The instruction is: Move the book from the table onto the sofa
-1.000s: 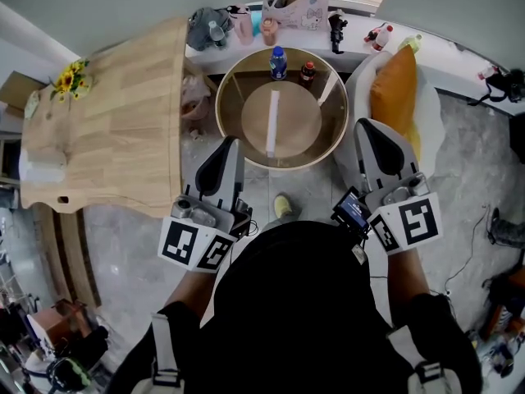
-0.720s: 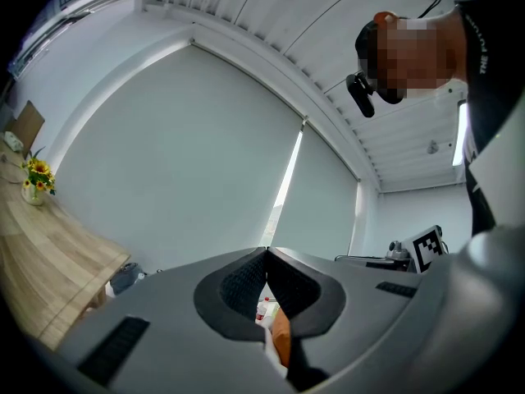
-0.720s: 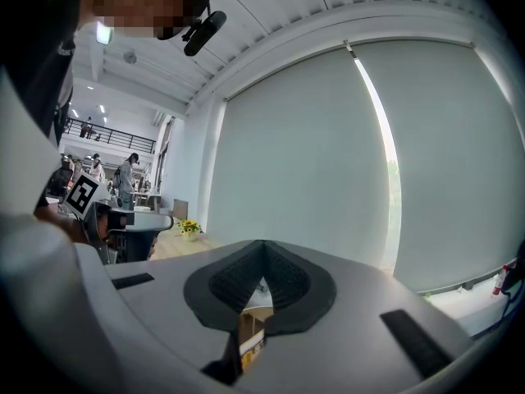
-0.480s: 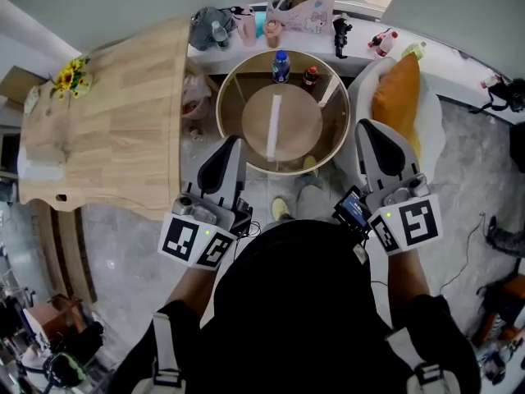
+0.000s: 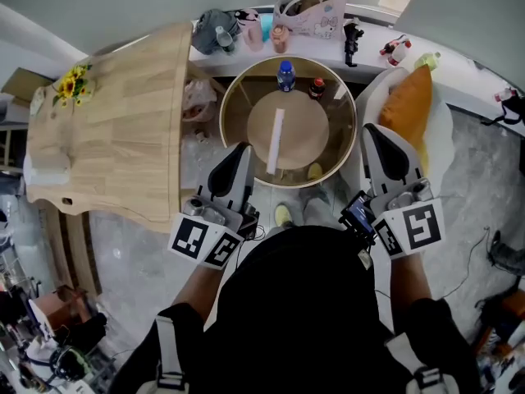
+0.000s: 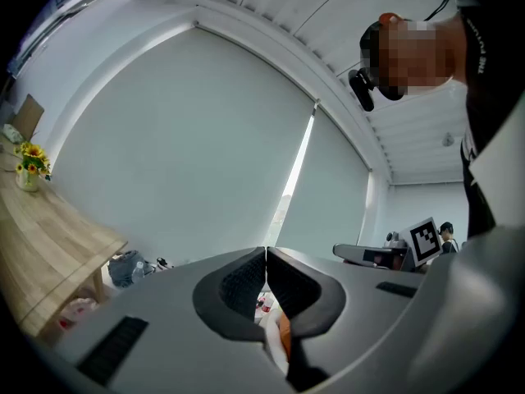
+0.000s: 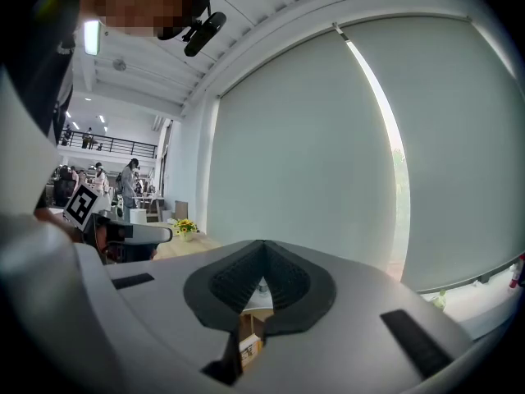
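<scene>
On the round wood-rimmed table (image 5: pixel 230 97) lies a thin white oblong (image 5: pixel 276 140), which may be the book seen edge-on. To its right stands the white sofa seat (image 5: pixel 440 138) with an orange cushion (image 5: pixel 408 109). My left gripper (image 5: pixel 240 151) hangs shut and empty over the table's near left rim. Beside the cushion, my right gripper (image 5: pixel 375 131) is shut and empty at the near right rim. In the left gripper view the jaws of the left gripper (image 6: pixel 266 257) meet, and those of the right gripper (image 7: pixel 262 249) meet in the right gripper view.
A blue bottle (image 5: pixel 285 75) and a small dark bottle (image 5: pixel 317 88) stand at the table's far side. A long wooden table (image 5: pixel 107 130) with sunflowers (image 5: pixel 72 83) runs along the left. A ledge (image 5: pixel 369 56) behind holds bags and bottles.
The round table and the sofa have come nearer. Both grippers have moved forward to the table's near rim, still shut.
</scene>
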`<state>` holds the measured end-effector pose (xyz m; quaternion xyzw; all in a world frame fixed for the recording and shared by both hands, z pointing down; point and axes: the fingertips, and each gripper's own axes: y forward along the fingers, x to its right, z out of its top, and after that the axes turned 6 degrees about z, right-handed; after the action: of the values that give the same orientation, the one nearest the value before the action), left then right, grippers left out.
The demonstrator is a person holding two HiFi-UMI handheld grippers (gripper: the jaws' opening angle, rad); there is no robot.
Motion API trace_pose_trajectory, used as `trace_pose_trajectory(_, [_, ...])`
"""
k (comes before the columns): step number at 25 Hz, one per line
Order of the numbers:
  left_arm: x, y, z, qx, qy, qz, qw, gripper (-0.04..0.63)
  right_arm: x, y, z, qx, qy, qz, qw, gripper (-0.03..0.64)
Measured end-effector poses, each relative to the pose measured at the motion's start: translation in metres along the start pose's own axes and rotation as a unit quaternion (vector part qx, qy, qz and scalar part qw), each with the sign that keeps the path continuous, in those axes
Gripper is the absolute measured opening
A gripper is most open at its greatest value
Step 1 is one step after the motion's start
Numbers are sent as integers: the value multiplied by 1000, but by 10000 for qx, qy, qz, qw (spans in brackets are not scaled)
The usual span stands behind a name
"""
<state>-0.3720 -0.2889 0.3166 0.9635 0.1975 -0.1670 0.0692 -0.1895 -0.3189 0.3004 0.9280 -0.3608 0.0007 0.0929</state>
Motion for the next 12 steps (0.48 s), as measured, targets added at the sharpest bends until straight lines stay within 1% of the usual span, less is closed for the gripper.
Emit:
trace_pose_trajectory(3, [-9, 27, -19, -238, -133, 84, 9996, 18, 22, 11, -5, -53, 100, 34, 9999, 9])
trace_pose_trajectory(4, [-14, 35, -26, -331, -174, 133, 9992, 35, 28, 15, -7, -77, 141, 43, 9999, 9])
trace_pose_trajectory(5, [-19, 43, -33, -437, -191, 190, 9987, 65, 35, 19, -10, -110, 179, 54, 9998, 9])
trace_pose_trajectory(7, [-29, 56, -50, -678, -188, 307, 9970, 107, 47, 26, -15, -184, 248, 83, 9995, 9])
trace_pose_trajectory(12, [-51, 89, -94, -1280, -34, 491, 9906, 145, 78, 45, -30, -367, 354, 137, 9986, 9])
